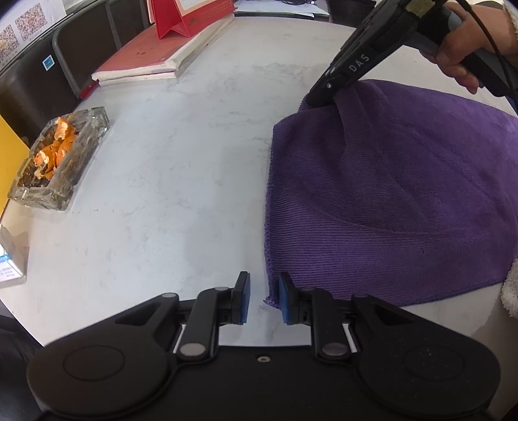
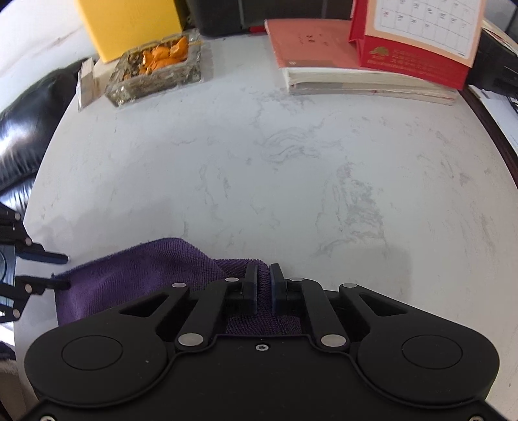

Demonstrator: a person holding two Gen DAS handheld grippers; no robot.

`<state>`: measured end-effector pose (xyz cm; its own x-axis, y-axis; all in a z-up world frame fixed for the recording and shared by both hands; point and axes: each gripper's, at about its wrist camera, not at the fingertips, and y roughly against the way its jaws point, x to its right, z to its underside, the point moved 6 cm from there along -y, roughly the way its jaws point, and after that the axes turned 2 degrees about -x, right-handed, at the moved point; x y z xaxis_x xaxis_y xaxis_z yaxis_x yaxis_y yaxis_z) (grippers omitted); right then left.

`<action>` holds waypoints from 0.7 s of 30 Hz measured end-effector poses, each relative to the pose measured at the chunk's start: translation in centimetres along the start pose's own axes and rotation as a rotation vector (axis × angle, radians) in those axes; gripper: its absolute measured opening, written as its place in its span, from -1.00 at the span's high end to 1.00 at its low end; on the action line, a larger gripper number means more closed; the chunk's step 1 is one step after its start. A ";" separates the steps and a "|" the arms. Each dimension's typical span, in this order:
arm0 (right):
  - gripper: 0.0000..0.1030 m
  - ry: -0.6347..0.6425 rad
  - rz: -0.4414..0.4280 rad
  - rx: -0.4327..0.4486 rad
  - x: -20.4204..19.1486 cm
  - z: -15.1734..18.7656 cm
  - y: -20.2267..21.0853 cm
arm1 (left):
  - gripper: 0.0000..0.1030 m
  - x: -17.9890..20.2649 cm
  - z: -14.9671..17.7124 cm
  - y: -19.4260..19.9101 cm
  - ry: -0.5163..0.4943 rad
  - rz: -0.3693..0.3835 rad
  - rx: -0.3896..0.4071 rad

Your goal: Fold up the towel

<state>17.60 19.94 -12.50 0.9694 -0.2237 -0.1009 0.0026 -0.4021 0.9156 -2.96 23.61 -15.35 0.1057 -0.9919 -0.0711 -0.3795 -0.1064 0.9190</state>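
Observation:
A purple towel lies folded on the white marble table. My left gripper is open, its blue pads on either side of the towel's near left corner, which sits beside the right pad. My right gripper is shut on the towel's far left corner and lifts it slightly. In the right wrist view the right gripper pinches purple cloth between its pads, and the left gripper's fingers show at the left edge, open around the other corner.
A glass ashtray with orange peels stands at the left, also seen in the right wrist view. Books and a red desk calendar stand at the back. A yellow box is behind the ashtray.

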 end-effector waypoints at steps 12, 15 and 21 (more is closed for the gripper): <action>0.87 -0.353 0.002 0.196 4.9 1.1 2.7 | 0.66 0.0 0.0 0.0 -0.007 -0.002 0.002; 0.87 -0.438 0.049 0.243 6.5 1.8 3.3 | 0.66 0.0 0.0 0.1 -0.006 -0.001 0.004; 0.87 -0.480 0.121 0.264 7.8 2.8 3.2 | 0.66 0.1 0.0 0.1 -0.010 -0.003 0.004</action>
<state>24.51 14.42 -11.50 0.7385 -0.6362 -0.2235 -0.2229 -0.5431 0.8096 -3.01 23.54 -15.22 0.0979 -0.9921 -0.0778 -0.3825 -0.1097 0.9174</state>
